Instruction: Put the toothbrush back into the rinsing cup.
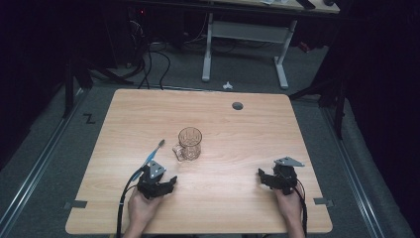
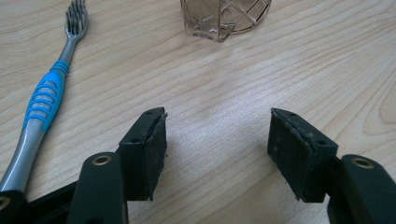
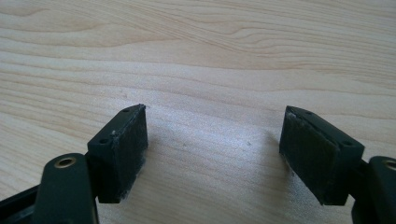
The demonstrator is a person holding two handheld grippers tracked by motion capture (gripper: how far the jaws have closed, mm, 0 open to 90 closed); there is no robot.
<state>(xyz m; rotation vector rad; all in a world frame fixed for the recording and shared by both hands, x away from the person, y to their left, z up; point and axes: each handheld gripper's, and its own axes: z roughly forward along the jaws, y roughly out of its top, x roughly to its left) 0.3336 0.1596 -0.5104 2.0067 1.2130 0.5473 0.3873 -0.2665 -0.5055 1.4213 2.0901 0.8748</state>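
Left gripper has its felt-padded black jaws spread wide over bare wood, holding nothing; right gripper, lower right of the high view, is likewise spread and empty. Nothing looks started. The toothbrush, grey with a ribbed blue grip, lies at the frame's left; the faceted glass mug stands upright mid-table, empty.

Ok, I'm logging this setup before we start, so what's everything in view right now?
toothbrush: one, blue and grey, flat on the table left of the mug
glass mug: one, clear, upright near the table's middle
table: one, light wood
grommet: one, grey, far edge of the table
desk frame: one, white, on the floor behind
left claw: one, black, open, empty
right claw: one, black, open, empty
hands: two, near edge
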